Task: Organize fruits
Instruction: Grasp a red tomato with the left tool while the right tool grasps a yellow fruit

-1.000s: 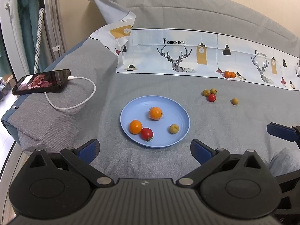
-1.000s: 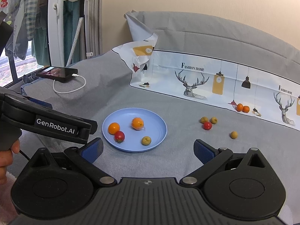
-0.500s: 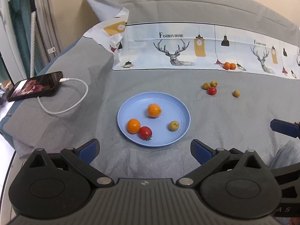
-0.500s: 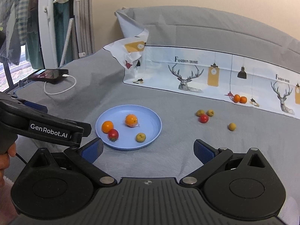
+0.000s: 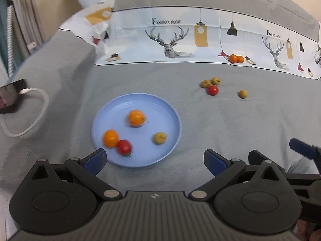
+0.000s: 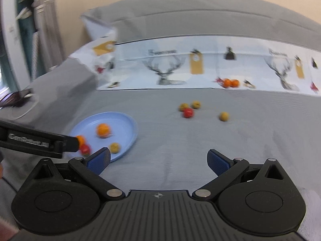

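A blue plate (image 5: 170, 120) (image 6: 128, 124) lies on the grey bedspread, holding two oranges (image 5: 136, 117), a red tomato (image 5: 124, 147) and a yellow-green fruit (image 5: 160, 137). Loose on the cloth to its right lie a red tomato (image 5: 212, 90) (image 6: 188, 112) with two yellow-green fruits (image 5: 206, 83) behind it, and one more (image 5: 243, 93) (image 6: 223, 116) further right. Two small oranges (image 5: 236, 58) (image 6: 231, 83) rest on the printed sheet. My left gripper (image 5: 154, 160) is open just before the plate's near rim. My right gripper (image 6: 158, 160) is open, right of the plate, empty.
A printed sheet (image 5: 180, 40) with deer and lamps spreads along the back of the bed, its left corner crumpled upward. A phone (image 5: 10, 98) with a white cable (image 5: 38, 116) lies at the left edge. The left gripper's body (image 6: 36, 142) reaches across the right wrist view's left side.
Both grippers have moved forward and lower toward the bed; the plate and loose fruits look larger. The right wrist view has swung right, so the plate sits further left. No fruit moved.
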Available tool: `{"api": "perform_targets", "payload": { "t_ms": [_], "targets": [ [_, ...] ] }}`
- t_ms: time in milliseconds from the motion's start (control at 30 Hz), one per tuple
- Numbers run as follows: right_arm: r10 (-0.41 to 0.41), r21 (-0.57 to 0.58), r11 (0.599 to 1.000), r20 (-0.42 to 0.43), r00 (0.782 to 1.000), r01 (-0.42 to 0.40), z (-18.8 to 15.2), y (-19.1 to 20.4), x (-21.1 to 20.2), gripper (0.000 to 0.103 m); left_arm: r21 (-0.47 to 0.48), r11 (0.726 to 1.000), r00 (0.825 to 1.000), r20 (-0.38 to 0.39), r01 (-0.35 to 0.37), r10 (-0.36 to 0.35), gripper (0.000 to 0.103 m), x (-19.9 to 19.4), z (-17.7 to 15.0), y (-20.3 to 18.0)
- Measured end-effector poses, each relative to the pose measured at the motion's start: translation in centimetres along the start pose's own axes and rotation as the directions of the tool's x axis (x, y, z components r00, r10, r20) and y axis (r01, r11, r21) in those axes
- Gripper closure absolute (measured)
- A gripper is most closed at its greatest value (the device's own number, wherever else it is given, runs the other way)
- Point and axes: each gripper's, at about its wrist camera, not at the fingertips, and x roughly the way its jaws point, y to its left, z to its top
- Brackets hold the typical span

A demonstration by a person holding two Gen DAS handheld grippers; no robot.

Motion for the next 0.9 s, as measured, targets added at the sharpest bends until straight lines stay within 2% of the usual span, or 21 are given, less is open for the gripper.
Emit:
{"api": "perform_targets", "payload": {
  "t_ms": [233, 400, 567, 700, 800, 867, 900],
  "targets": [
    [-0.147, 0.076, 0.986, 0.009, 0.989, 0.146, 1.5, -5.9, 5.4, 0.001, -0.014, 1.0, 0.999, -0.041, 0.022, -0.022, 0.0, 5.5, 4.8, -4.1],
    [-0.252, 0.072, 0.966, 0.03, 0.967, 0.249, 2.5, -10.3, 11.6, 0.001, -0.038, 0.998, 0.997, -0.066, 0.048, -0.051, 0.0, 10.7, 8.7, -7.6],
    [-0.243, 0.098, 0.965, -0.005, 0.97, 0.242, 3.6, -13.9, 18.1, 0.001, -0.074, 0.996, 0.992, -0.111, 0.049, -0.057, 0.0, 17.5, 12.3, -10.6],
    [-0.227, 0.073, 0.971, -0.031, 0.973, 0.229, 4.3, -15.1, 22.4, 0.001, -0.102, 0.994, 0.987, -0.15, 0.039, -0.054, 0.0, 22.5, 14.6, -12.1],
    [-0.224, 0.037, 0.974, -0.047, 0.974, 0.225, 4.7, -15.4, 25.0, 0.001, -0.083, 0.996, 0.984, -0.177, 0.014, -0.028, 0.0, 26.0, 15.5, -13.2],
    [-0.223, 0.008, 0.974, -0.09, 0.971, 0.225, 4.7, -15.6, 26.7, 0.001, -0.057, 0.998, 0.979, -0.204, -0.001, -0.011, 0.0, 28.0, 15.5, -13.7],
    [-0.222, 0.01, 0.975, -0.067, 0.973, 0.223, 4.5, -15.7, 26.8, 0.001, -0.043, 0.999, 0.975, -0.224, -0.01, 0.001, 0.0, 29.1, 15.4, -13.9]
  ]
}}
